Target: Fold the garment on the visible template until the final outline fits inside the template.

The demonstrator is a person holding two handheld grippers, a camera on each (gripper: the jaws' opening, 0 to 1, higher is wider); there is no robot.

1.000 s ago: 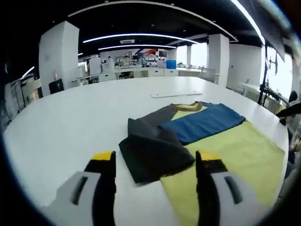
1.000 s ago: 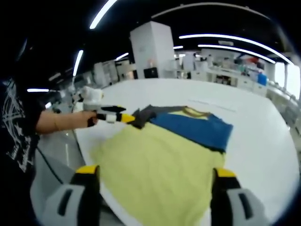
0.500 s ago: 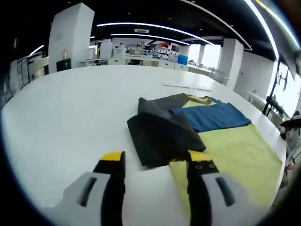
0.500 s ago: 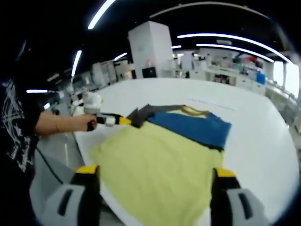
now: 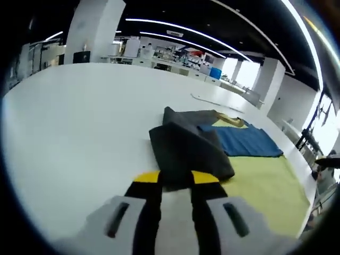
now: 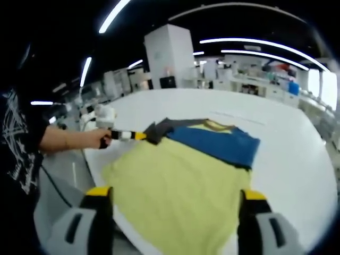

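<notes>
Garment lies flat on white table, partly over the yellow template. Left gripper pinched on the dark sleeve's near edge. Right gripper jaws apart, holding nothing. Fabric likely light, limp; grip hems or corners.

1 garment | 1 template | 1 table | 2 grippers

The folded grey sleeve hides part of the garment. Far shelves look too blurry.
</notes>
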